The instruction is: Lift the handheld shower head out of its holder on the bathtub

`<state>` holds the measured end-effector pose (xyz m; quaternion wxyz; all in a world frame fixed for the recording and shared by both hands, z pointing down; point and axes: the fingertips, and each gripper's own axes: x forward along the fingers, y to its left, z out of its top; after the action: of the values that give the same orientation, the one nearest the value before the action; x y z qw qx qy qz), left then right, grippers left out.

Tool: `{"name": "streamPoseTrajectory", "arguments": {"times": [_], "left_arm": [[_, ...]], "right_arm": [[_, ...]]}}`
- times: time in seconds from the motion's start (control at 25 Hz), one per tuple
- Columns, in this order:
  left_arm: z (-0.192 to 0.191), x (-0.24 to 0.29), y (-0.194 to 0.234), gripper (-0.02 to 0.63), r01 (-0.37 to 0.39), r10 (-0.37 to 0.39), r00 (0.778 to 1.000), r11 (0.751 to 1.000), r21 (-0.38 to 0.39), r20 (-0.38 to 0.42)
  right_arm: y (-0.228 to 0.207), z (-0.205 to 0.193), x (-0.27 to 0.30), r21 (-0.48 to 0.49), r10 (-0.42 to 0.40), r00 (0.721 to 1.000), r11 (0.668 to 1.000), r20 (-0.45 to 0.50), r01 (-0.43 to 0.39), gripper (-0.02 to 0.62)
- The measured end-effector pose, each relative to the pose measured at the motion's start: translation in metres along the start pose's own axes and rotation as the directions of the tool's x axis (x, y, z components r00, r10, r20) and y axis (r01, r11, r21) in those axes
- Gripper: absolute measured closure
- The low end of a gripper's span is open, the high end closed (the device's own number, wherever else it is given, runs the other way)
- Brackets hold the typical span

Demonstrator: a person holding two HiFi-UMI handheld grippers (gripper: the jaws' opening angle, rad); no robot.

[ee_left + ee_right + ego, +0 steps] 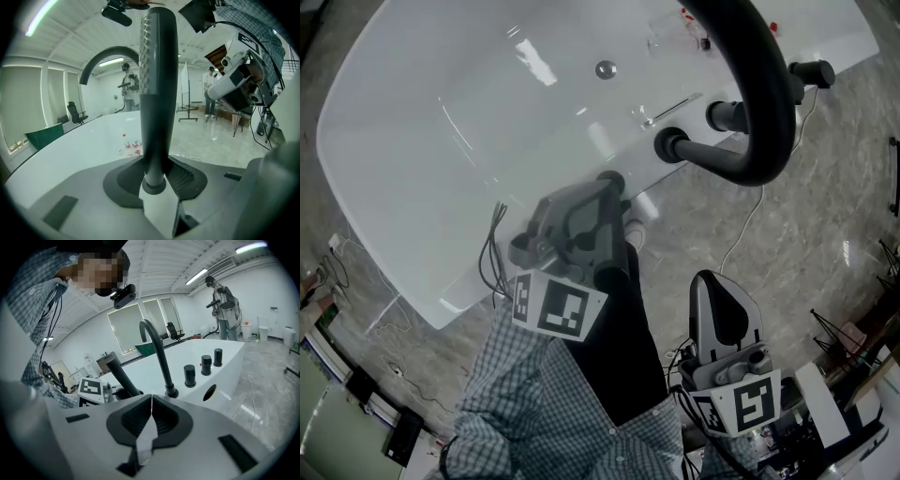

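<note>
step in hand: grip is made, lift not yet begun, as far as can be judged. the left tongs [607, 190], reaching out past the person's checked sleeve [544, 394] to the tub edge, have their jaws closed onto the lower shaft of the dark grey stick-shaped handheld shower head [158, 84]. pads press it from both sides, so the jaws sit at a medium gap w/ the shaft filling it. the shower head stands upright btwn them, nozzle face w/ fine ribbing toward the left in the left gripper view.

nearer the body, the right tongs [151, 404] hang back, well apart from the tub. jaws fully together, nothing btwn them, touching nothing.

from the right gripper view the shower head leans at the rim of the glossy white oval bathtub [441, 141], foot apparently at a dark ring on the deck. prob seated in its holder; the seat itself isn't clearly visible.

next move calls for: keep the squeeze firm, pull along the shaft's own axis, up and out. no sideways pry, or it may bind or slip on the smooth shaft. watch for a hose below; none is visible.

further along the deck: three black round knobs [189, 375], then the tall black arched faucet spout [157, 352].
</note>
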<state>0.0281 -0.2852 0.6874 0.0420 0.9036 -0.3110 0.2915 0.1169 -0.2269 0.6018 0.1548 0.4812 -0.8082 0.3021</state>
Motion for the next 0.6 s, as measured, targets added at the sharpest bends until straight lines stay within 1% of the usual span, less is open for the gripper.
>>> {"name": "streamPoseTrajectory", "arguments": {"times": [0.28,0.6], "left_arm": [[0.022,-0.013,0.001,0.465,-0.004,0.004,1.0,1.0,0.002,0.021],[0.053,-0.039,0.002,0.465,0.019,-0.019,0.999,1.0,0.015,0.043]], "right_arm": [[0.008,0.011,-0.012,0.002,-0.009,1.0,1.0,0.024,0.009,0.578],[0.014,0.033,-0.031,-0.015,-0.042,0.996,0.999,0.075,0.044,0.578]]}}
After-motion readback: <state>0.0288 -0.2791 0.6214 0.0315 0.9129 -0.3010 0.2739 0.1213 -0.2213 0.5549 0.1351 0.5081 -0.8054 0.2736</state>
